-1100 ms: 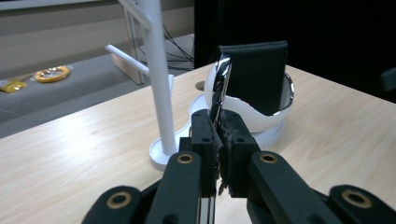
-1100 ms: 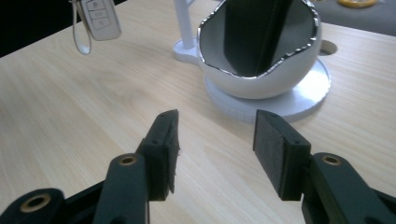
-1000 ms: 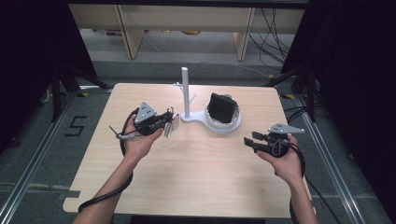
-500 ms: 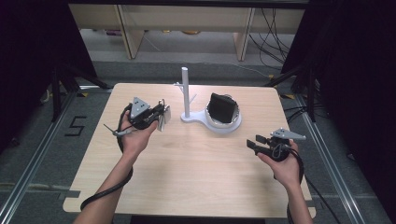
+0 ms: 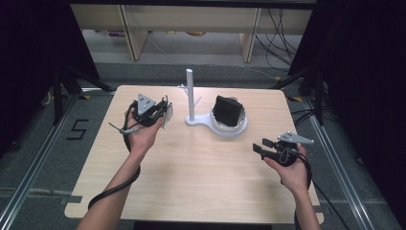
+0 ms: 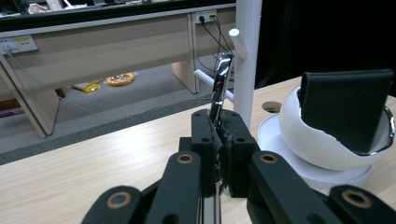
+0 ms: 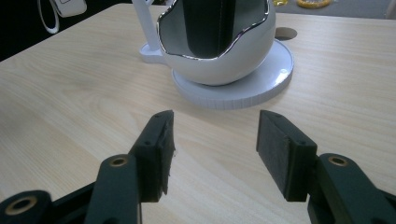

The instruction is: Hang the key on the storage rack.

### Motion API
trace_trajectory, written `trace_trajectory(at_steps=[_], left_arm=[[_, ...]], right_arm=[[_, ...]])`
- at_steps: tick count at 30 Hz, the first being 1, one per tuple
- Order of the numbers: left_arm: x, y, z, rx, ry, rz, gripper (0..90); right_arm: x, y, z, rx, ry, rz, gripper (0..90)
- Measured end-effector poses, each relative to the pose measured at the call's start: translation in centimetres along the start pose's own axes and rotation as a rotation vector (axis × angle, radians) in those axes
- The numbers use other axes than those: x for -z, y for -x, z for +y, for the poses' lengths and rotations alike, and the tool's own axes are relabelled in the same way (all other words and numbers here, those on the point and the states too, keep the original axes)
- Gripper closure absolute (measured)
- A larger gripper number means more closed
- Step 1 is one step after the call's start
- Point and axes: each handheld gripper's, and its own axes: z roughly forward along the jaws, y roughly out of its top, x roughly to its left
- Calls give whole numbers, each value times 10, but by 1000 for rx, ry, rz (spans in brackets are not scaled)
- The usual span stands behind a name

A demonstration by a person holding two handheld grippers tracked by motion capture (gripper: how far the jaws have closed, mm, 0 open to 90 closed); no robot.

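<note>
The left hand-held gripper (image 5: pixel 162 114) squeezes a thin shiny metal strip (image 6: pixel 220 88) tight, keeping it upright so it can reach the white peg stand (image 5: pixel 190 96) at its three o'clock. The right hand-held gripper (image 5: pixel 261 146) has just been opening, nothing inside (waiting low on the pale wooden desk (image 5: pixel 201 172)), facing the white bowl (image 7: pixel 219 56) with a black pouch (image 7: pixel 208 23)
</note>
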Motion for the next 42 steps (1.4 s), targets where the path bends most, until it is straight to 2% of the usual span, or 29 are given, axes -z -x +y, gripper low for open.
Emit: trace_trajectory(at_steps=[3, 4, 5, 7, 13, 16, 17, 18, 19, 20, 21, 22, 23, 24, 27, 28, 29, 39, 41, 42], left_arm=[[-4, 0, 0, -3, -6, 10, 846], [-6, 0, 0, 0, -7, 12, 846], [-7, 0, 0, 3, -11, 16, 846], [-10, 0, 0, -1, -18, 22, 846], [-17, 3, 5, -1, -17, 31, 846], [-20, 4, 9, -7, -18, 39, 846], [-21, 5, 9, -5, -15, 41, 846], [-22, 5, 10, -9, -16, 42, 846], [-24, 6, 10, -7, -14, 44, 846], [-25, 6, 11, -7, -16, 46, 846], [-26, 6, 11, -7, -17, 47, 846], [-27, 6, 11, -6, -18, 50, 846], [-28, 7, 12, -5, -18, 51, 846], [-29, 7, 12, -3, -18, 53, 846], [-32, 7, 13, -3, -24, 60, 846], [-34, 7, 14, -6, -22, 60, 846], [-35, 7, 14, -2, -19, 62, 846], [-43, 10, 20, -3, -21, 78, 846], [-46, 10, 21, -7, -23, 81, 846], [-47, 11, 21, -6, -22, 84, 846]], right_arm=[[0, -2, -1, -35, -11, 6, 473], [1, 0, 0, -1, -5, -5, 473], [0, -1, 0, -18, -2, 3, 473], [0, 0, 0, -6, -1, 0, 472], [1, 0, 0, -16, 3, 8, 471], [2, 1, 1, -1, -3, -8, 470], [1, 0, 1, -4, 0, -1, 470], [1, -2, 0, -39, -7, 9, 469], [2, -2, 1, -29, -15, 0, 468], [2, 0, 1, 2, -5, -6, 468], [2, 0, 1, 3, -6, -6, 468], [2, 0, 1, 1, -7, -4, 467], [2, -2, 0, -39, -20, 2, 467], [1, 0, 0, 0, -9, -4, 466], [0, 0, 0, -8, -5, 5, 465], [0, -2, 0, -33, -13, 8, 465], [0, 0, 0, -2, -6, 2, 464], [-2, 0, -1, 1, -8, 2, 461], [-3, -1, -2, -22, -16, 22, 460], [-2, 0, -2, -3, -15, 9, 460]])
